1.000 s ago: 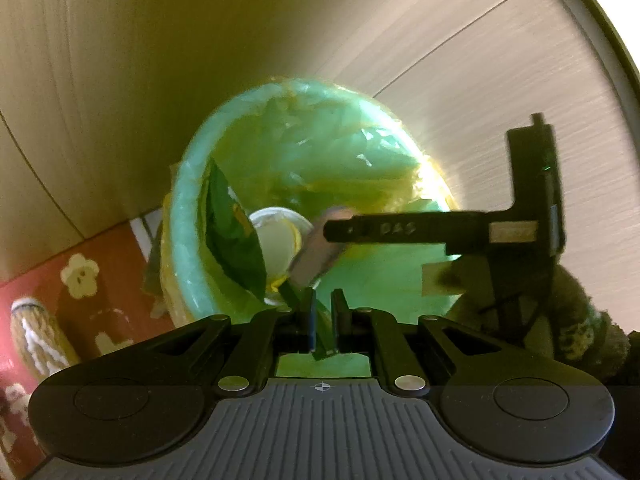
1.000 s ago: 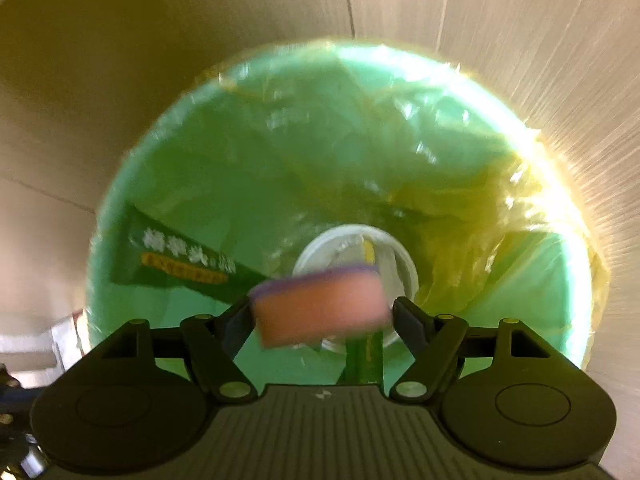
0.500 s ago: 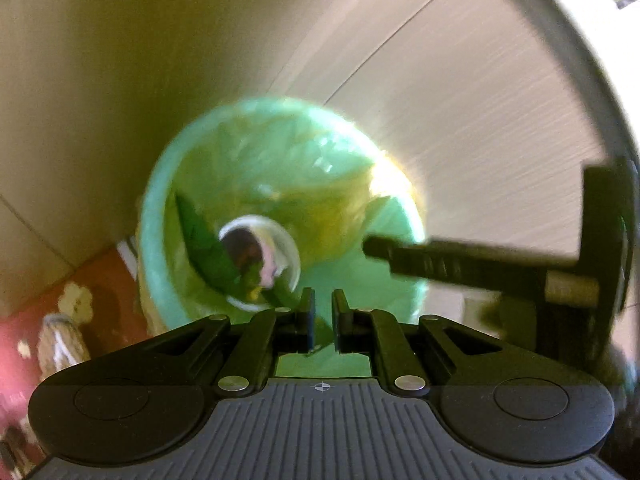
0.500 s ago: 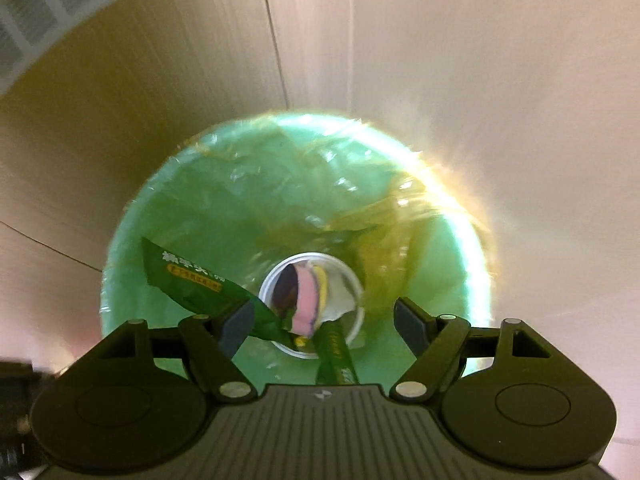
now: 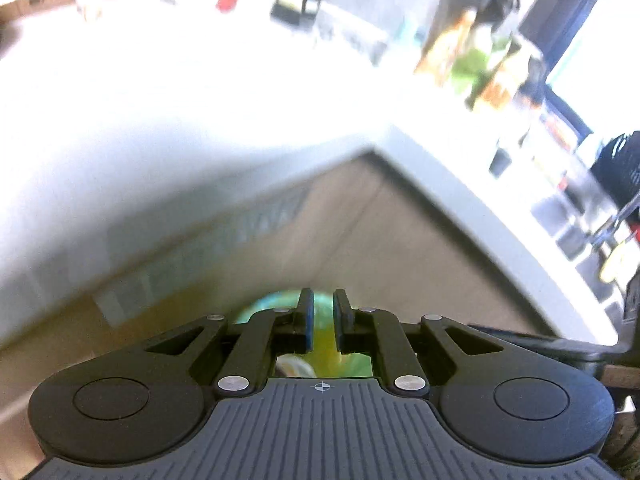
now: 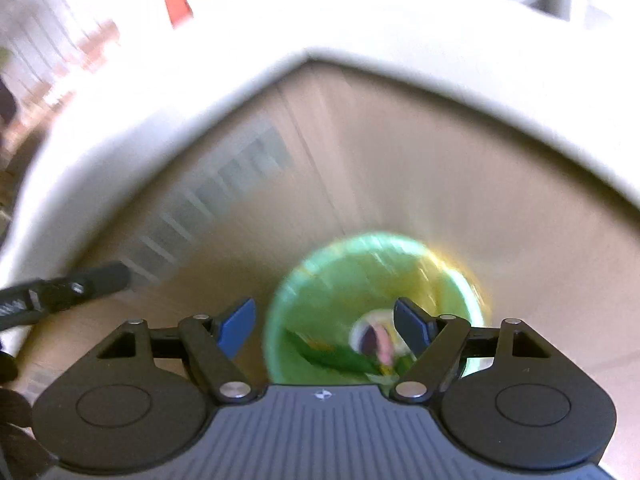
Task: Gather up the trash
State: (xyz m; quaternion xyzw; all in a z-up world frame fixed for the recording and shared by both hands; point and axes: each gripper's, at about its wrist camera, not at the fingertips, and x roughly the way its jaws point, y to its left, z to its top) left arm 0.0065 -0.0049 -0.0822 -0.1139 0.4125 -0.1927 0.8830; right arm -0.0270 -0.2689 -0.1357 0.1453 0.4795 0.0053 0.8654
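A bin lined with a green bag stands on the floor below a white counter. Inside lie a white cup, a pink sponge and a dark green wrapper, all blurred. My right gripper hangs high above the bin, open and empty. In the left wrist view only a sliver of the bin shows behind my left gripper. Its jaws are opening, a narrow gap apart, with nothing between them. The left gripper's finger reaches into the right wrist view at the left.
The white counter wraps around the corner above the bin, with blurred bottles and packets on it. Beige cabinet fronts with a vent grille stand behind the bin. The right gripper's body shows at the lower right.
Both grippers rose well away from the bin, bringing the counter into view. The pink sponge fell from the right gripper into the cup. The left gripper's wrapper also dropped in.
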